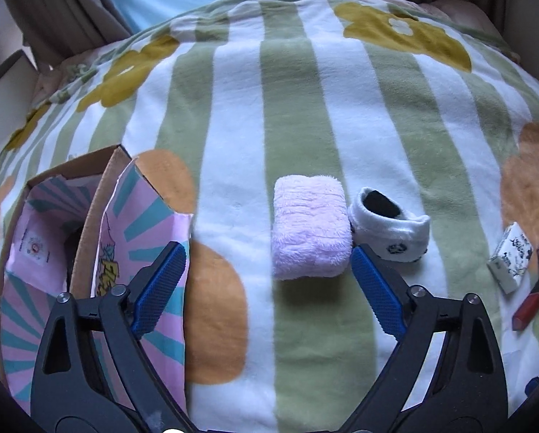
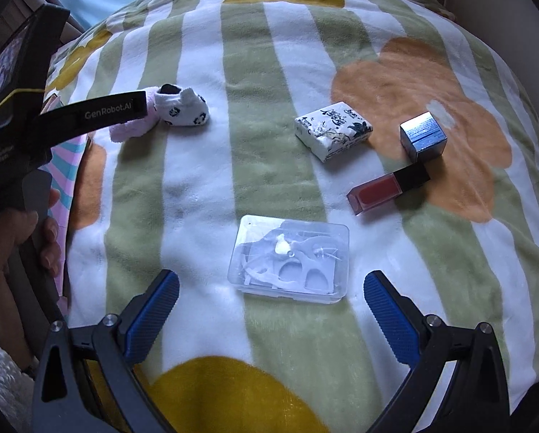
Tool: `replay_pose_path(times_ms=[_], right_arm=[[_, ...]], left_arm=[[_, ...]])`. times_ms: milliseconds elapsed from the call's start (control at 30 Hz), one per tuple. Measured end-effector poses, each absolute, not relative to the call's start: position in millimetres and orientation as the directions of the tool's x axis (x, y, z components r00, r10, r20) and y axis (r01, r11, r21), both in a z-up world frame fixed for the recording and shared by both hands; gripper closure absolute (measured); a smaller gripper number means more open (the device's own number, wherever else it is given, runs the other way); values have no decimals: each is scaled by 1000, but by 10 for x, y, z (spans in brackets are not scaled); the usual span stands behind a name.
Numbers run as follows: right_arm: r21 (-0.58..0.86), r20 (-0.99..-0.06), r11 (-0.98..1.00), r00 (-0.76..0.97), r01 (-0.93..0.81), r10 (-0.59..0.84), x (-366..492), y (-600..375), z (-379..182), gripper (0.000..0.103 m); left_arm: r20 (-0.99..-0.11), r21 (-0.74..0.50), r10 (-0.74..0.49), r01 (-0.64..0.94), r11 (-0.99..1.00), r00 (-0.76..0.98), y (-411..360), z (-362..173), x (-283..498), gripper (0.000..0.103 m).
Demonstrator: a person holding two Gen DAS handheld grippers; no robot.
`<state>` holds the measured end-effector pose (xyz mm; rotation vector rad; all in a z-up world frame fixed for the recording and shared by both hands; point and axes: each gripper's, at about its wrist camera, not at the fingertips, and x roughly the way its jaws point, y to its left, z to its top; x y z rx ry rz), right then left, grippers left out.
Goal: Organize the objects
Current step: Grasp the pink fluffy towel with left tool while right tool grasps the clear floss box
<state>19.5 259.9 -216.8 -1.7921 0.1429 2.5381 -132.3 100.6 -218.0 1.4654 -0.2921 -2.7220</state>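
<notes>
Pink fluffy roll (image 1: 312, 226) lies on the striped blanket (image 1: 233, 108), just beyond your left gripper (image 1: 265, 263), its fingers spread wide and empty. White sock (image 1: 392, 227) touches the roll's right side. Patterned box (image 1: 100, 238) sits left. Your right gripper (image 2: 271, 288) is released too, near the clear plastic case (image 2: 291, 258); tissue pack (image 2: 332, 130), lip gloss (image 2: 388, 187) farther right.

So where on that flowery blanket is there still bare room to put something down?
Bare blanket runs between the white sock and the tissue pack, and down to the clear plastic case. The right is crowded: tissue pack, blue box and lipstick cluster together.
</notes>
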Motion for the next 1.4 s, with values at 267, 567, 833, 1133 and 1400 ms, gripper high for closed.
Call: replay_pose_path(times_ms=[267, 567, 833, 1133, 1400], right_arm=[[30, -944, -996, -329, -81, -2, 155, 2546, -2388, 1], [48, -940, -991, -340, -129, -2, 125, 2612, -2441, 1], [39, -941, -990, -339, -136, 10, 91, 2636, -2469, 5], [20, -961, -988, -275, -154, 23, 11, 2724, -2616, 27], [38, -955, -986, -296, -163, 12, 105, 2804, -2470, 27]], left_arm=[[-804, 257, -121, -158, -953, -582, 1110, -2295, -1483, 12], [-839, 209, -39, -256, -944, -543, 1157, -2264, -1437, 12], [-889, 135, -8, -244, -960, -458, 1063, -2467, -1664, 36], [-920, 60, 55, -277, -959, -389, 1071, -2572, -1736, 62], [-920, 36, 69, -257, -966, -387, 1005, -2420, -1724, 63]])
